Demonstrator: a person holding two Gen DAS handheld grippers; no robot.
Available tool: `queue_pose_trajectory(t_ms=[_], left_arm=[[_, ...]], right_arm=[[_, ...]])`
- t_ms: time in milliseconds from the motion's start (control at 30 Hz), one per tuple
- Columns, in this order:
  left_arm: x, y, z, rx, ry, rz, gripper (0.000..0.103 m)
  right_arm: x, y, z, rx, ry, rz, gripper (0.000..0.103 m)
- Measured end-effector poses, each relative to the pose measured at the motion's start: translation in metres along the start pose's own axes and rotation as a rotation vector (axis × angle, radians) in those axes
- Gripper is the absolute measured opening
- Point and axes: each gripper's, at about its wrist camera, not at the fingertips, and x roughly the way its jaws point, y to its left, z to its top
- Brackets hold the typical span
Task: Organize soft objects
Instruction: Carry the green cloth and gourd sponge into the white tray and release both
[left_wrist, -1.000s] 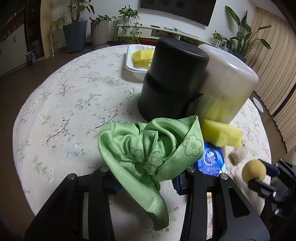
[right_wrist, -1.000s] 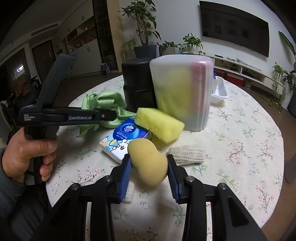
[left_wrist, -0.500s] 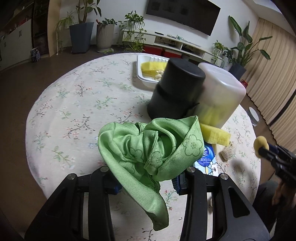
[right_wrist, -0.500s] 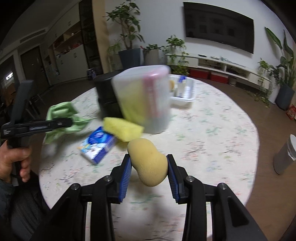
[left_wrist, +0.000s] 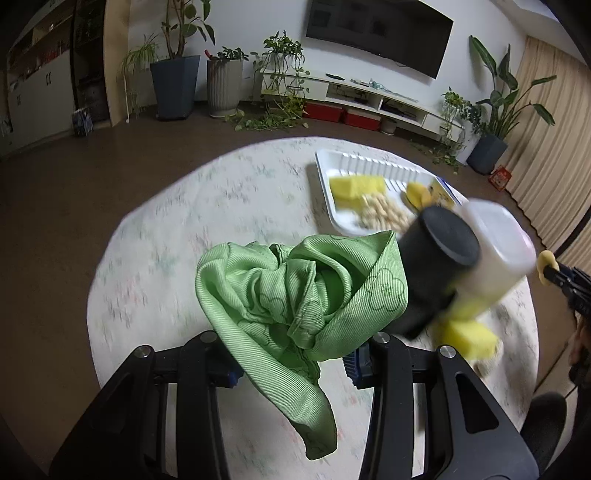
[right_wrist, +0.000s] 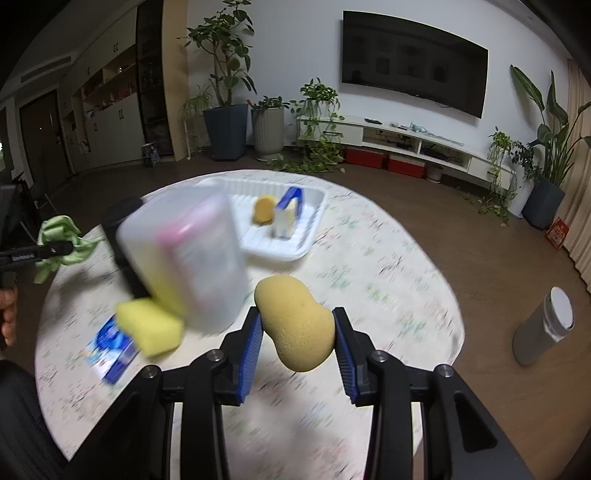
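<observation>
A crumpled green cloth (left_wrist: 295, 295) is hanging bunched between the pads of my left tool (left_wrist: 291, 363), one corner drooping below them. A tan, pear-shaped sponge (right_wrist: 295, 325) is sitting squeezed in my right tool (right_wrist: 298, 345), narrow end up. A yellow block sponge (right_wrist: 151, 325) is lying on the tabletop (right_wrist: 369, 258) against a blue packet (right_wrist: 110, 350). More sponges are lying in the white tray (right_wrist: 295, 251).

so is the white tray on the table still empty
No, the white tray already holds a round tan sponge and a blue-and-white packet in the right wrist view.
</observation>
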Motion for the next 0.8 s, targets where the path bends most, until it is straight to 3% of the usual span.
queue_pose_trajectory(t_ms=[367, 600, 800], left_arm=[[0.050, -0.020, 0.093, 0.122, 0.001, 0.011, 0.038], [0.098, -0.056, 0.135, 0.238, 0.034, -0.006, 0.038], [0.129, -0.084, 0.151, 0.316, 0.063, -0.038, 0.038]], right_arm=[[0.072, -0.038, 0.080, -0.019, 0.038, -0.027, 0.040], [0.119, -0.031, 0.122, -0.086, 0.060, -0.019, 0.040], [0.154, -0.010, 0.154, -0.148, 0.082, 0.030, 0.040]])
